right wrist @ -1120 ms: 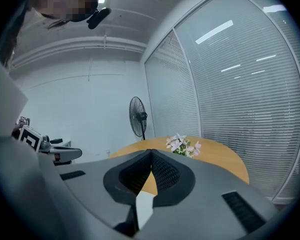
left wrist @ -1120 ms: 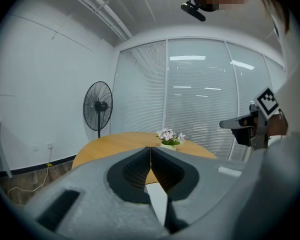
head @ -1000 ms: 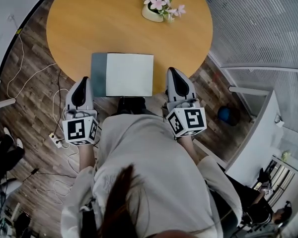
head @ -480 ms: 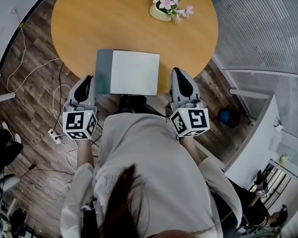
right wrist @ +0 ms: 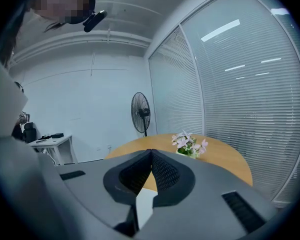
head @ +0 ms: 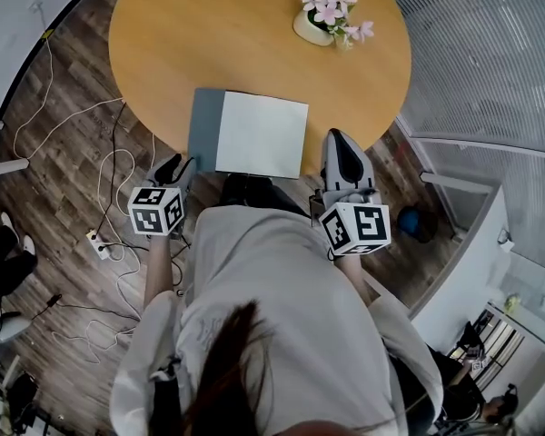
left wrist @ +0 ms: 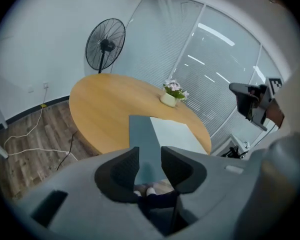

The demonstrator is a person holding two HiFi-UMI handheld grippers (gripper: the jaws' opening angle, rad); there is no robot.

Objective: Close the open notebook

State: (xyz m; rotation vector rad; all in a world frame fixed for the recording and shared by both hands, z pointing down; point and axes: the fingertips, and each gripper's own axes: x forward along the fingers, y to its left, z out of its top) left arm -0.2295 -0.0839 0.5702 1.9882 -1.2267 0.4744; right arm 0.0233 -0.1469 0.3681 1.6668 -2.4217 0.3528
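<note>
Far left of the head view: white cables [head: 71,118] trailing over the wood floor [head: 45,189]; next, at lower left of centre, the left gripper [head: 178,165], tips close by the near-left corner of the notebook [head: 254,134], just off the rim of the round wooden surface [head: 209,34]; contact with that corner not readable from above; in the left gripper view, jaws standing clearly apart, having just been opening, nothing pinched, only the grey-blue cover showing through the gap with both pads clear of it; above and left of them in that view, a standing fan [left wrist: 106,46] against the pale wall; notebook itself flat at the near edge of the surface, middle of the head view, white page facing up, a strip of grey-blue cover along its left side; further right and higher, near the far edge, a flower pot [head: 322,21] with pink blooms, well apart from the notebook; below it, right of the notebook's near-right corner, the right gripper [head: 337,137], off the surface; in the right gripper view, jaws pressed together tip to tip, holding nothing; far right, slatted blinds [head: 490,53] behind glass.
</note>
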